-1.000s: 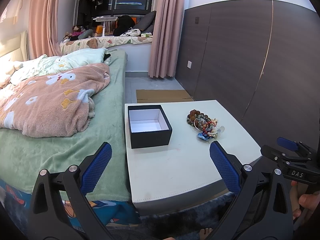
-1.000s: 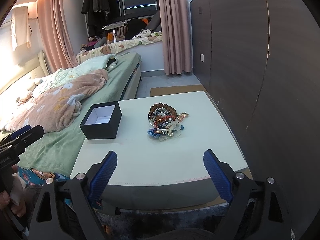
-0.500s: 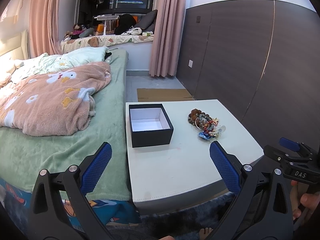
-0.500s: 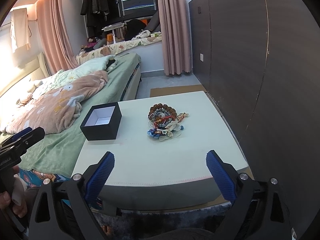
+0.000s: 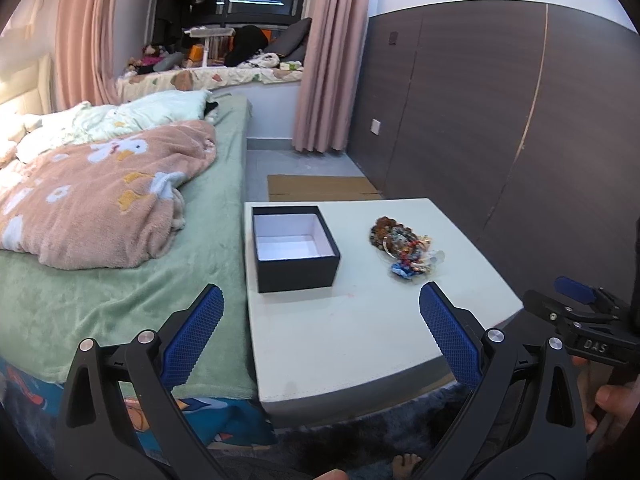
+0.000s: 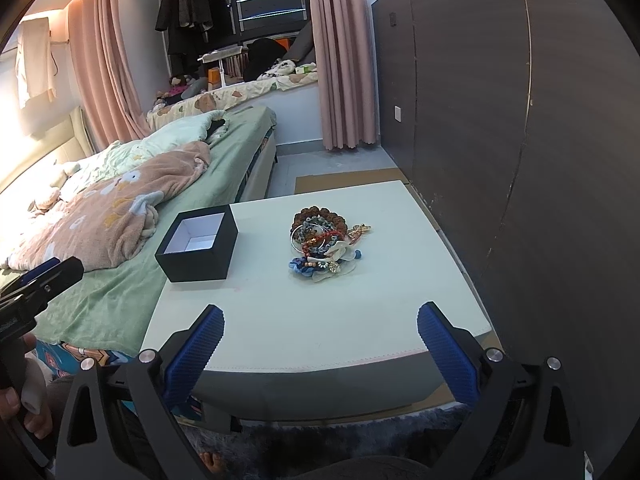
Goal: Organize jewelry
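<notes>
Jewelry pile (image 6: pixel 326 246) lies tangled on the worktop (image 6: pixel 320 320), beside the empty black box (image 6: pixel 198 242). Both grippers' fingers gape wide, empty; better pinch one outer strand and lift slowly.

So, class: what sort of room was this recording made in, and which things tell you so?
Most likely a bedroom: a bed with a rumpled pink blanket, pink curtains, and clothes hanging by the window.

A tangled heap of beaded jewelry (image 6: pixel 324 245) lies near an upright, open black box (image 6: pixel 199 243) with white lining.
</notes>
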